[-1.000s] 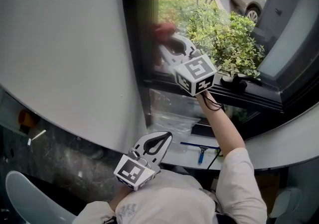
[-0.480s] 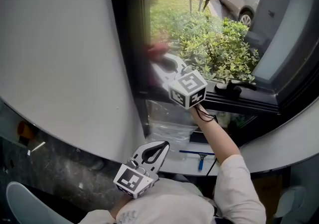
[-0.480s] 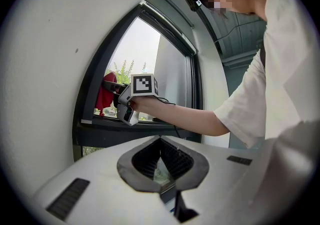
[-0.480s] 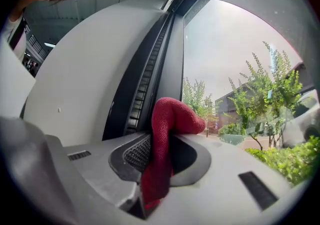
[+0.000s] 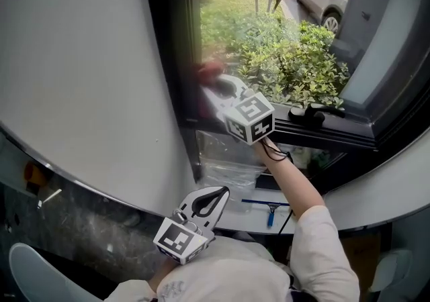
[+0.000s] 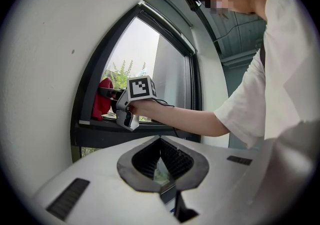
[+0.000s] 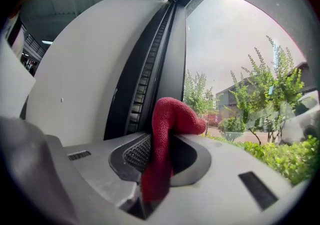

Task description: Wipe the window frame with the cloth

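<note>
While right gripper (image 5: 223, 87) pinches red cloth (image 7: 164, 139) at lower left corner of window frame (image 5: 166, 59), only narrow fold sits between jaws. Dragging along frame edge could tug it loose. Left gripper (image 6: 161, 144): jaws pressed together, empty, well below frame. Cloth-to-frame contact blurred in head view; cannot tell if touching.

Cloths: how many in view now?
1. The red cloth is clamped in the right gripper, beside the left upright of the window frame. No other shows; more could be hidden.
</note>
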`<state>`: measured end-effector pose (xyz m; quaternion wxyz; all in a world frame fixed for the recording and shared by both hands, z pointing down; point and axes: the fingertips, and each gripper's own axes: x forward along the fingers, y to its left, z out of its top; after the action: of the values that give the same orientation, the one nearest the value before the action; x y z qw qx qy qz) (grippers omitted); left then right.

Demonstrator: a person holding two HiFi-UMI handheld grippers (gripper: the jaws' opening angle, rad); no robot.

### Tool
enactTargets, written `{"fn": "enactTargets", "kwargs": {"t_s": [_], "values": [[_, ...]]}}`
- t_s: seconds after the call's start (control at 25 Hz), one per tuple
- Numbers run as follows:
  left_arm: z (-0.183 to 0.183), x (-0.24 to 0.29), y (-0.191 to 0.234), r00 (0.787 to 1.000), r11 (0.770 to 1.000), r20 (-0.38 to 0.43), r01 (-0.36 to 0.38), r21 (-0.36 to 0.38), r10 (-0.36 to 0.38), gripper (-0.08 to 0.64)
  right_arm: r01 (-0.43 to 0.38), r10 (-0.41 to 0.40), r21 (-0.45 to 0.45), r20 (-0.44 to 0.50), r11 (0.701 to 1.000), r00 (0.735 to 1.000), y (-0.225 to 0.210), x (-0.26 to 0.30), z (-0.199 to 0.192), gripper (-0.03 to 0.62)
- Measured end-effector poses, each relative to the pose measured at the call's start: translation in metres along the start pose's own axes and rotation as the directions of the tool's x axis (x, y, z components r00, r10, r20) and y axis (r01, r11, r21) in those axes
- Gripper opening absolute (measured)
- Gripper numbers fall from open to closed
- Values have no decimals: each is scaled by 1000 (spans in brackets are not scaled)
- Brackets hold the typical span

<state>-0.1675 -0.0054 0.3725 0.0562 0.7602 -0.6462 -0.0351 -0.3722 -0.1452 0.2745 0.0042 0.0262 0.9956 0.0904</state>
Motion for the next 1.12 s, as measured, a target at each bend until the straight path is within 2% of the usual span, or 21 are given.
{"fn": "enactTargets", "kwargs": {"t_s": [0.28, 0.4, 0.64, 0.72, 0.88, 1.0, 1.12], "values": [[3, -2, -1, 1000, 1000, 0, -11, 2, 11, 8, -12, 12, 9, -81, 1000, 997, 4, 0, -10, 80], [3, 0, -2, 1000, 1000, 4, -4, 1, 4, 8, -10, 7, -22, -136, 1000, 991, 6, 1, -18, 80], [9, -1, -2, 1000, 1000, 26, -5, 4, 5, 9, -5, -13, -67, -264, 998, 965, 10, 1, -38, 80], [5, -3, -1, 1000, 1000, 17, -10, 6, 10, 8, -2, -21, -81, -279, 997, 960, 11, 1, -41, 80], [2, -6, 0, 1000, 1000, 5, -13, 2, 13, 9, 31, -50, -85, -239, 996, 970, 9, -3, -33, 81], [7, -6, 2, 1000, 1000, 26, -14, -4, 15, 9, 110, -119, -83, -118, 990, 986, 11, -16, -15, 82], [1, -9, 7, 1000, 1000, 2, -27, -5, 28, 8, 194, -197, -78, -39, 978, 980, 15, -31, -1, 82]]}}
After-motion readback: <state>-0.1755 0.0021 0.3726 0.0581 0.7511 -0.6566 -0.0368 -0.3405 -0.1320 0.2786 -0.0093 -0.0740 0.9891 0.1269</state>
